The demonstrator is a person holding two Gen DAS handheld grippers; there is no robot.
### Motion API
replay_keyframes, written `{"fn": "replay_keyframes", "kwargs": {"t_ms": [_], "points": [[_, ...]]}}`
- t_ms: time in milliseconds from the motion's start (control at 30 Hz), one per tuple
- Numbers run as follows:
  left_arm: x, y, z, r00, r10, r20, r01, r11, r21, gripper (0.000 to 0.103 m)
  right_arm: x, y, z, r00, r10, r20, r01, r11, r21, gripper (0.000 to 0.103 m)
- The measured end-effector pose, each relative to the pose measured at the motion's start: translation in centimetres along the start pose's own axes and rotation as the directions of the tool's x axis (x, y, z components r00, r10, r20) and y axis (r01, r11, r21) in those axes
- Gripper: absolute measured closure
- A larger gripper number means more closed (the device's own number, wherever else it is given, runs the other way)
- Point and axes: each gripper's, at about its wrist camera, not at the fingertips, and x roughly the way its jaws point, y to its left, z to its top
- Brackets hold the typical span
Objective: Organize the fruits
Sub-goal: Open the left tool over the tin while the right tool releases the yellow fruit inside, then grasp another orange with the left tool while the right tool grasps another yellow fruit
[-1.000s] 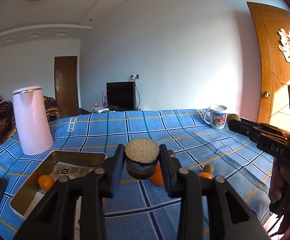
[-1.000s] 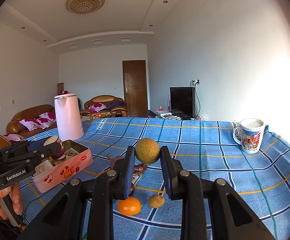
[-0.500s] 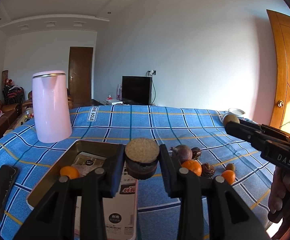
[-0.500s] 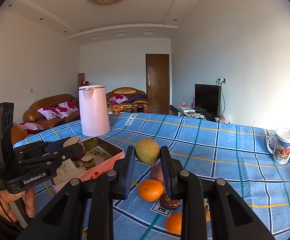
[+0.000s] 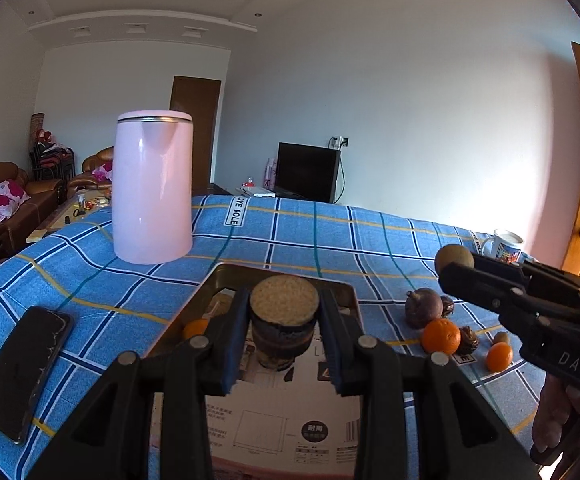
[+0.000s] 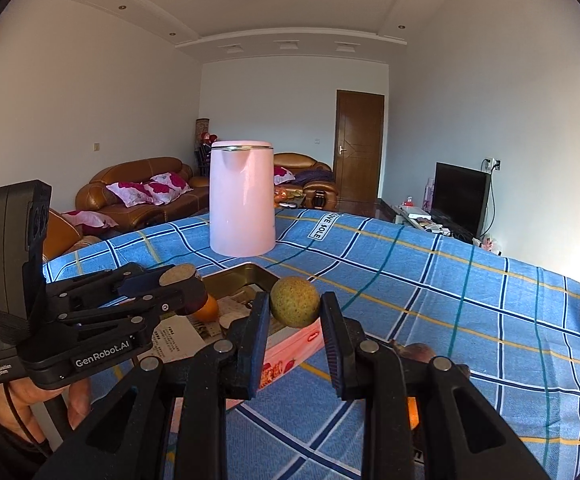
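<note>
Grip state, left gripper [image 5: 284,326]: jaws closed on a dark purple-brown fruit cut flat across the top, pale grainy face up [image 5: 284,300]. The cut fruit hangs clamped between the blue pads, directly above the open rectangular metal tin with the pink printed side [image 5: 340,285]. One small orange tangerine [image 5: 195,327] lies in the tin, just left of the left finger and below pad level. Printed paper lines the tin floor under the jaws.

Right gripper [image 6: 295,330]: jaws closed on a round yellow-green speckled fruit [image 6: 294,306], held at the fingertips. In this view the tin sits beyond and to the left of the fingers, and the round fruit is over its near right edge or just outside it; I cannot tell which.

Loose fruit, seen from the left wrist, lies on the blue plaid tablecloth [image 5: 90,280] right of the left gripper: a dark purple round fruit [image 5: 423,307], a larger orange tangerine [image 5: 441,336] touching it, a smaller orange one [image 5: 499,357] farther right, and small brown fruits between them.

Tall pink kettle [image 5: 152,186] stands beyond the tin, ahead and left of both grippers. Black phone with cracked screen [image 5: 22,372] lies flat, far left of the left gripper. White printed mug [image 5: 506,245] is at the far right edge.
</note>
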Motion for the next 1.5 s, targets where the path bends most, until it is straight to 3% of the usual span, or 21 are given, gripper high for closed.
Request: {"fn": "replay_keyframes", "kwargs": {"t_ms": [600, 1133, 1333, 1500], "points": [[2.3, 3.9, -0.6, 0.994, 0.034, -0.099, -0.04, 0.998, -0.057, 0.067, 6.4, 4.4, -1.3, 0.981, 0.08, -0.178, -0.09, 0.995, -0.045, 0.075], [3.0, 4.0, -1.0, 0.988, 0.06, -0.142, -0.068, 0.997, -0.049, 0.066, 9.4, 6.1, -2.2, 0.938, 0.094, -0.335, -0.125, 0.99, -0.071, 0.075], [1.8, 2.7, -0.4, 0.992, 0.065, -0.106, -0.069, 0.997, -0.037, 0.051, 6.9, 4.0, -2.0, 0.955, 0.11, -0.275, -0.118, 0.993, -0.011, 0.066], [0.9, -0.7, 0.1, 0.997, 0.018, -0.075, -0.017, 1.0, 0.011, 0.045, 1.1, -1.6, -2.9, 0.979, 0.033, -0.199, -0.022, 0.998, 0.061, 0.059]]}}
